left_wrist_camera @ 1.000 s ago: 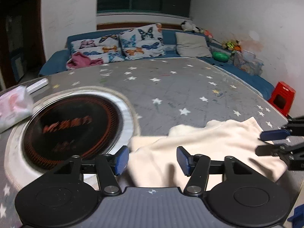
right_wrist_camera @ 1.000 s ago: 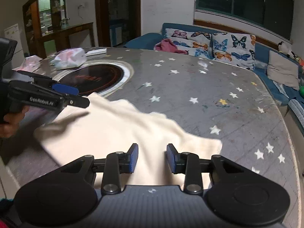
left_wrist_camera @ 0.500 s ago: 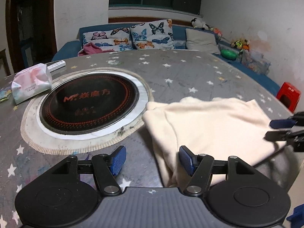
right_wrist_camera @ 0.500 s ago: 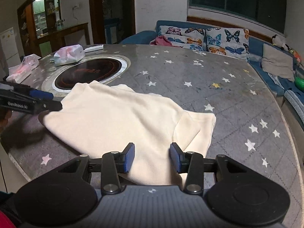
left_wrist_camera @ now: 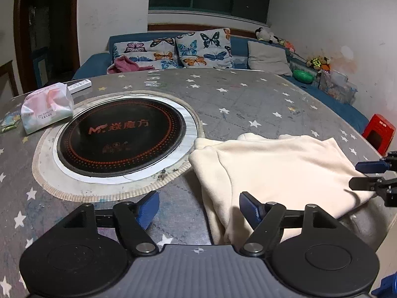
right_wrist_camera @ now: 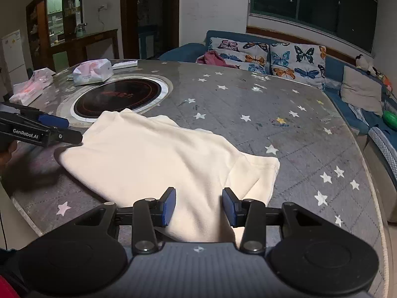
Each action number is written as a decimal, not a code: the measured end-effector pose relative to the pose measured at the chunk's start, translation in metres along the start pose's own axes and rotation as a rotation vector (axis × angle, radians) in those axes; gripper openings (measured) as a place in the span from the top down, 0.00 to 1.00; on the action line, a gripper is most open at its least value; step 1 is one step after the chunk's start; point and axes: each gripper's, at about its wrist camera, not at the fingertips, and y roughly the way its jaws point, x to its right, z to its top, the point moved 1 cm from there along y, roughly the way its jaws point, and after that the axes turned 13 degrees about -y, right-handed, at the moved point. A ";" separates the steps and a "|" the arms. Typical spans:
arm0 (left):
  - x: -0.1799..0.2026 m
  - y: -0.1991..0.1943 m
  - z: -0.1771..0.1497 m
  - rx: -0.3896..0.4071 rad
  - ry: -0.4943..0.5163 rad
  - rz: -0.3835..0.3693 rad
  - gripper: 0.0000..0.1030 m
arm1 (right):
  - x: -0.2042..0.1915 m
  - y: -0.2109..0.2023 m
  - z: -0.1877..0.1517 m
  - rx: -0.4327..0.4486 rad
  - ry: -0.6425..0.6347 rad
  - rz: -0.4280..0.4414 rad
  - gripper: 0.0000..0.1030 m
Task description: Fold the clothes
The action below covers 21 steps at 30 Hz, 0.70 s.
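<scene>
A cream garment [left_wrist_camera: 280, 166] lies folded flat on the star-patterned table [left_wrist_camera: 235, 99]. My left gripper [left_wrist_camera: 199, 208] hovers at the garment's left edge. Its jaws are opening, and only the cloth's edge lies between them, by the right fingertip [left_wrist_camera: 249, 207], with no pad pressing on it. In the right wrist view the same garment [right_wrist_camera: 153, 159] spreads ahead. My right gripper [right_wrist_camera: 198, 206] stands low over its near edge, jaws apart, cloth beneath the gap and nothing pinched. Each gripper also shows in the other's view: the right gripper [left_wrist_camera: 367, 175] and the left gripper [right_wrist_camera: 59, 130].
A round black cooktop [left_wrist_camera: 121, 134] with a white ring sits in the table just left of the garment. A tissue pack [left_wrist_camera: 47, 109] and a remote [left_wrist_camera: 79, 85] lie beyond it. A blue sofa [left_wrist_camera: 173, 49] with cushions runs behind; a red stool [left_wrist_camera: 378, 132] stands at the right.
The garment has settled flat on the table. My left gripper has drawn back toward the cloth's left edge with its jaws wider. The right gripper has backed off slightly to the near edge.
</scene>
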 end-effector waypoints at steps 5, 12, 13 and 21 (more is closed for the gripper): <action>0.001 -0.003 0.002 0.009 -0.021 0.001 0.17 | -0.007 -0.004 0.005 0.013 -0.039 -0.003 0.56; 0.007 -0.008 0.003 0.029 -0.023 -0.004 0.03 | -0.022 -0.009 0.014 0.034 -0.104 0.010 0.47; 0.008 -0.008 0.004 0.031 -0.023 -0.006 0.01 | -0.024 -0.009 0.015 0.036 -0.114 0.013 0.46; 0.004 -0.010 0.009 0.043 -0.051 0.021 0.00 | -0.049 -0.006 0.026 0.050 -0.209 0.054 0.36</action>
